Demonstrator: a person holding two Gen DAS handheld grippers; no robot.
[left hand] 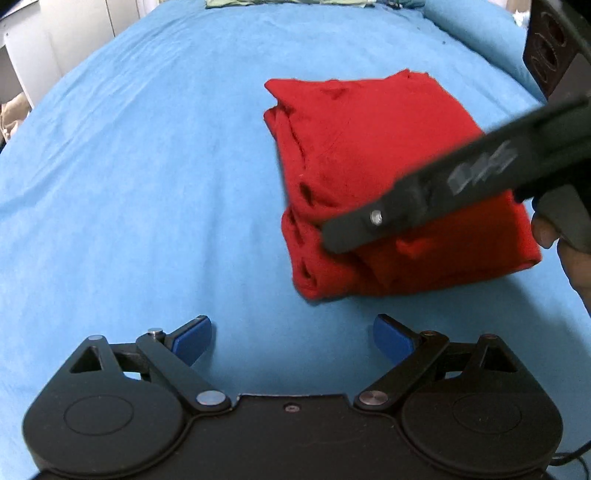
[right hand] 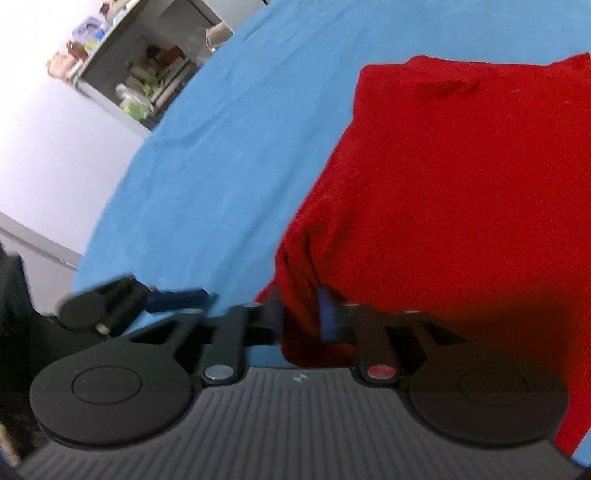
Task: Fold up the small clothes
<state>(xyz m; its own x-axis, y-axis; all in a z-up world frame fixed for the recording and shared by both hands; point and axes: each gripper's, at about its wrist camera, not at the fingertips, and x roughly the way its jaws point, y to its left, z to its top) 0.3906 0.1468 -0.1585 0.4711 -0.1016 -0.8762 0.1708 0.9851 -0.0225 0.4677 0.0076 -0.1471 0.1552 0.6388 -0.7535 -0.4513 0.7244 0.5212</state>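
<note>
A red garment (left hand: 373,162) lies folded into a thick rectangle on the blue bedsheet (left hand: 147,184), right of centre in the left wrist view. My left gripper (left hand: 291,341) is open and empty, a little short of the garment's near edge. My right gripper (right hand: 301,317) is nearly closed, with its blue pads pinching the near left edge of the red garment (right hand: 461,192). In the left wrist view the right gripper's black body (left hand: 443,192) reaches in from the right over the garment. The left gripper's fingers (right hand: 173,297) also show at the left of the right wrist view.
The blue sheet spreads wide to the left and far side of the garment. A folded greenish cloth (left hand: 288,3) lies at the bed's far edge. A cluttered shelf unit (right hand: 147,70) and a white wall stand beyond the bed.
</note>
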